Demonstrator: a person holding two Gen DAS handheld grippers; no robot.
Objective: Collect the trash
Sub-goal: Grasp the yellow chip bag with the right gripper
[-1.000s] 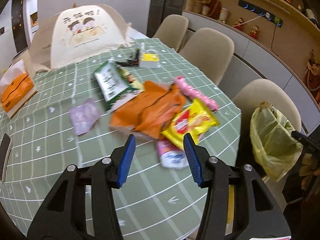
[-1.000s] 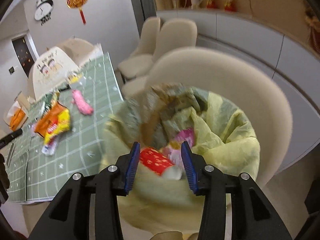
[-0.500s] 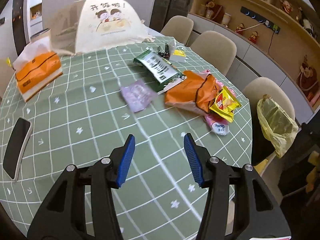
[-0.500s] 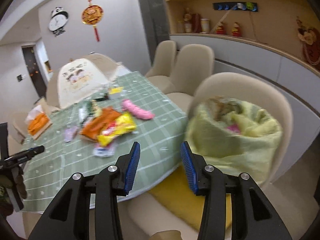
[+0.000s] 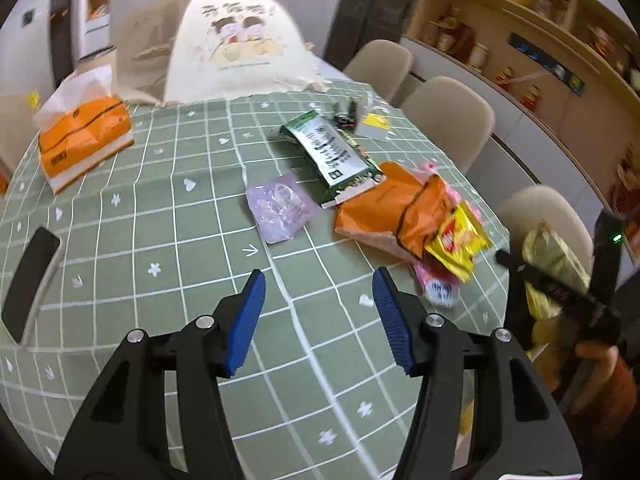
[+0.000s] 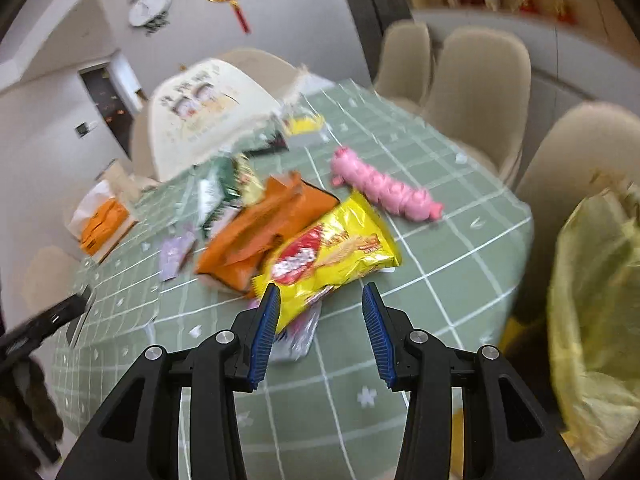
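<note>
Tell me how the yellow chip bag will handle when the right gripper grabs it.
The chip bag looks glossy, so probably slippery. It lies crumpled and flat, so likely light and floppy. It overlaps the orange wrapper, which may shift.

Crumpled wrappers (image 5: 404, 216) heaped near yellow bag (image 6: 596, 304)

Beige chairs (image 5: 450, 116) ring a green-checked table (image 5: 160, 208) beside wooden shelves (image 5: 520, 20).

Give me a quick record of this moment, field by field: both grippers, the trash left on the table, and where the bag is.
left gripper: open, empty, above green tablecloth
right gripper: open, empty, facing yellow snack packet
trash on table: yellow snack packet, orange wrapper, green packet, purple wrapper, pink wrapper
yellow trash bag: on chair beside table, right of the right gripper
</note>
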